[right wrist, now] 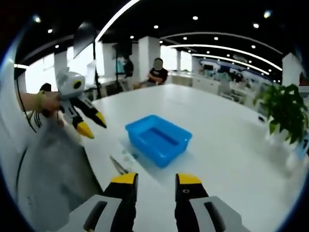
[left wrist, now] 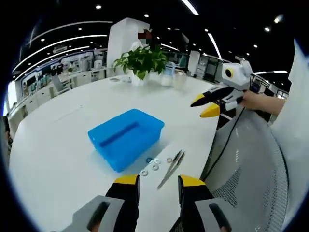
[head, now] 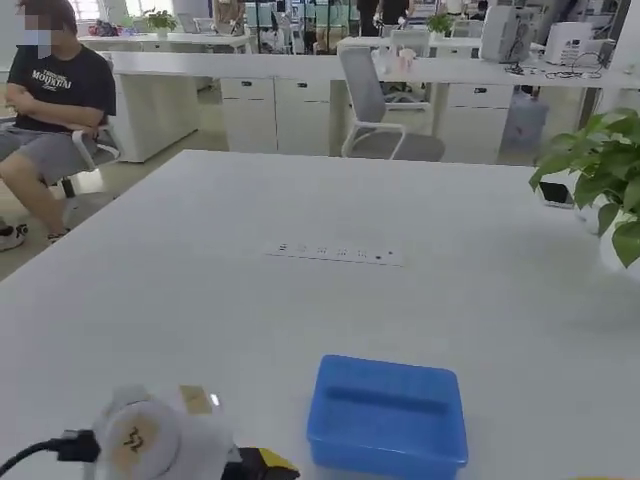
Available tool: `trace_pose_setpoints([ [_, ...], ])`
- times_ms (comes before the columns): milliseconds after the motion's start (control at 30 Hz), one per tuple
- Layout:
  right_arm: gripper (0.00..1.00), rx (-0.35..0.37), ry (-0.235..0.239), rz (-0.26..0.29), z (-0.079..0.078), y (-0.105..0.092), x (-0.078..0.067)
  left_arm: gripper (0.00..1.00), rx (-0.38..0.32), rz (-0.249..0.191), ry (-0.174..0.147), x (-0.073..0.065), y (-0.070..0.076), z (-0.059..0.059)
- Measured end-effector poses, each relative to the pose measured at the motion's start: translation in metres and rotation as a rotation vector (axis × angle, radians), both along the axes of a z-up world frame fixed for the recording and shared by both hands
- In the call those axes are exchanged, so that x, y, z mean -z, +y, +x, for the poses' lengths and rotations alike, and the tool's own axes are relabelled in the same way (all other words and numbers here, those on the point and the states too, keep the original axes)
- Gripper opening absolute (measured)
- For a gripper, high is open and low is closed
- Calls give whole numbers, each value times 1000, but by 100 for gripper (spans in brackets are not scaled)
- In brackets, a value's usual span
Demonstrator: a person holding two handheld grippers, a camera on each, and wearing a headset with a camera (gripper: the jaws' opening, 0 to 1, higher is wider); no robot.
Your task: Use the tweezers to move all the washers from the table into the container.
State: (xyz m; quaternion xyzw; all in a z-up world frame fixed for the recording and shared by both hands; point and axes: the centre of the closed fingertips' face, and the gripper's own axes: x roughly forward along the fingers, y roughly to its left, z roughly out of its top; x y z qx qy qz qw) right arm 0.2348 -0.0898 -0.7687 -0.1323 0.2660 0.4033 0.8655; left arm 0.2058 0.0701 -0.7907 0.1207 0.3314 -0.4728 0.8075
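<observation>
The white table [head: 300, 300] carries everything the job needs, and as far as the views show, the job has not started. The blue container [left wrist: 126, 137] sits open-topped near the person's edge of the table, and in the right gripper view its inside looks bare, so I judge 0 washers are in it yet. The left gripper [left wrist: 159, 181] hangs above the table edge with its 2 yellow-tipped jaws parted and nothing between them, aimed down toward the tools. The right gripper [right wrist: 156, 179] is likewise held off the surface, its 2 jaws standing apart and empty; in the left gripper view it shows raised in the air, well apart from the work. The tweezers [left wrist: 171, 169] lie flat on the table just beside the container's near corner, untouched by either gripper, with their tips pointing away from the person as far as I can tell. The washers [left wrist: 154, 164], about 5 by my count in the left gripper view, are scattered in a loose cluster between the tweezers and the container wall, close to both; they are too small to say whether any touch. So all of it is left: picking up the tweezers, then lifting each washer in turn and dropping it over the container's rim.
</observation>
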Motion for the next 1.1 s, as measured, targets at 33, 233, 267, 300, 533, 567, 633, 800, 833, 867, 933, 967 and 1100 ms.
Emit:
trace_pose_setpoints([
  [33,27,-11,6,-13,-1,4,3,29,36,10,37,5,-4,-4],
  [233,24,-101,91,-24,-21,26,20,29,191,177,59,35,-10,-5],
  [267,24,-101,92,-29,-22,27,22,27,210,191,59,37,-12,-5],
  [300,24,-117,93,-51,-26,29,25,25,227,208,55,40,-13,-4],
  [533,16,-149,78,-108,-27,27,28,14,340,329,44,60,-18,2],
  [567,15,-147,79,-103,-26,27,28,13,345,333,36,61,-20,3],
  [633,14,-145,78,-104,-26,27,28,6,363,342,37,64,-22,4],
  [800,14,-133,65,-107,-24,25,26,4,416,404,18,74,-21,3],
  [833,14,-131,63,-106,-24,25,25,1,436,407,-21,73,-22,6],
  [867,14,-128,62,-106,-23,25,25,0,431,415,-6,73,-20,5],
  [933,14,-126,60,-106,-23,25,25,0,435,415,-4,74,-20,4],
  [967,14,-126,59,-107,-23,25,25,0,439,414,-7,74,-20,4],
  [1100,14,-131,60,-113,-23,25,26,0,468,423,-18,73,-18,2],
])
